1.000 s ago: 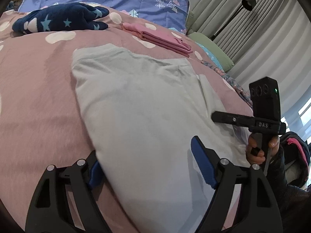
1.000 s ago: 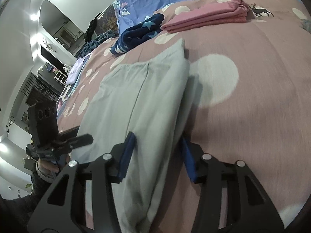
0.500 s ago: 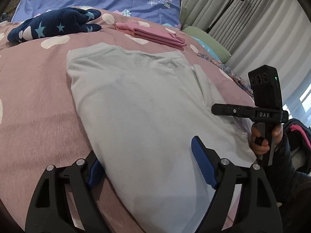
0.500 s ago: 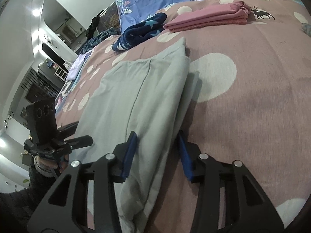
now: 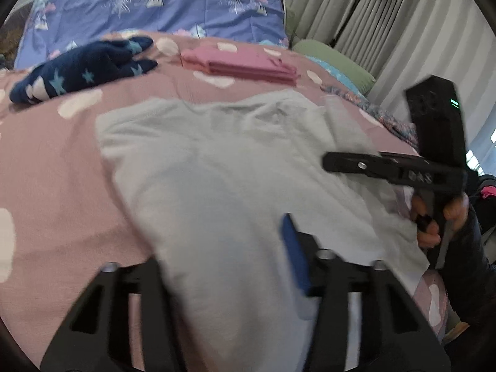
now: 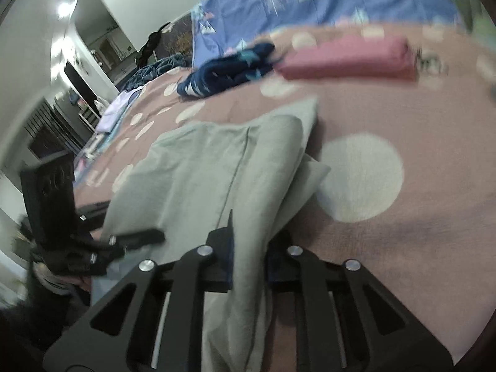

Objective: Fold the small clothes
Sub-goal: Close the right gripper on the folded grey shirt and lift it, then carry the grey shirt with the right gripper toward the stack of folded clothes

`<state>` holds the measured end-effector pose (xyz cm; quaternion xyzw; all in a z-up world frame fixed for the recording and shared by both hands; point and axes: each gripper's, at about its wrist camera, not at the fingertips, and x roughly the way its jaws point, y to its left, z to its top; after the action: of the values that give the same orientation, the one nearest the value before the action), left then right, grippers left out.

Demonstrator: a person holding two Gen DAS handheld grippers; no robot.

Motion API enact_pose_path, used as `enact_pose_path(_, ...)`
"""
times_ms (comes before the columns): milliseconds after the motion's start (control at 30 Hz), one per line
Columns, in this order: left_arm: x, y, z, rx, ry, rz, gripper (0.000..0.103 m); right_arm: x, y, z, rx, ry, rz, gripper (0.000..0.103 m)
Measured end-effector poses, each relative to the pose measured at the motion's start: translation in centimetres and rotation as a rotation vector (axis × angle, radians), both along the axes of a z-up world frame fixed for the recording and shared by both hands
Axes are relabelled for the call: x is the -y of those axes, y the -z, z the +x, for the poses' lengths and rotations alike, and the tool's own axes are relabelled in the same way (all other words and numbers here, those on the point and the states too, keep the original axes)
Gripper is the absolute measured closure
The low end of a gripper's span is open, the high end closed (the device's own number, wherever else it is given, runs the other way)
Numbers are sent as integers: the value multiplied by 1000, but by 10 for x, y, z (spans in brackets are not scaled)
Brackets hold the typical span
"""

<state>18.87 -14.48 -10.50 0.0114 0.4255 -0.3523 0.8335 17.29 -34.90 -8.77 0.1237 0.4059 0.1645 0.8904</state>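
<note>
A pale grey garment [image 5: 223, 173] lies spread on the pink spotted bedspread [image 5: 52, 161], its near hem raised. My left gripper [image 5: 226, 266] is shut on the hem; the cloth covers its left finger. My right gripper [image 6: 248, 254] is shut on the garment's [image 6: 210, 173] other bottom corner, with folded cloth bunched between its blue pads. The right gripper's body also shows in the left wrist view [image 5: 434, 155], and the left gripper's in the right wrist view [image 6: 62, 217]. Both views are blurred.
A folded pink garment [image 5: 241, 65] and a dark blue star-print garment [image 5: 80, 71] lie further up the bed. Blue patterned pillows [image 5: 161, 12] stand at the head. A green pillow [image 5: 334, 65], a floor lamp and curtains are at the right.
Both grippers have closed on the garment's near edge and lifted it. The cloth has bunched up and moved toward the head of the bed.
</note>
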Motion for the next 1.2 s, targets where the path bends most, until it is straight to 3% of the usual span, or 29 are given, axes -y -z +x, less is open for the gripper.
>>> enact_pose_path(200, -1, -45, -24, 111, 9, -39, 78, -23, -48, -40, 157, 5, -87, 90)
enact_pose_path(400, 18, -90, -59, 235, 63, -63, 79, -33, -101, -97, 328, 81, -237, 90)
enact_pose_path(567, 44, -119, -79, 304, 119, -84, 79, -25, -132, -135, 419, 156, -330, 90)
enact_pose_path(1000, 155, -151, -89, 393, 303, -54, 79, 73, -148, -175, 468, 354, -363, 90)
enact_pose_path(1200, 235, -161, -76, 422, 402, -57, 79, 132, -159, -173, 475, 461, -412, 90)
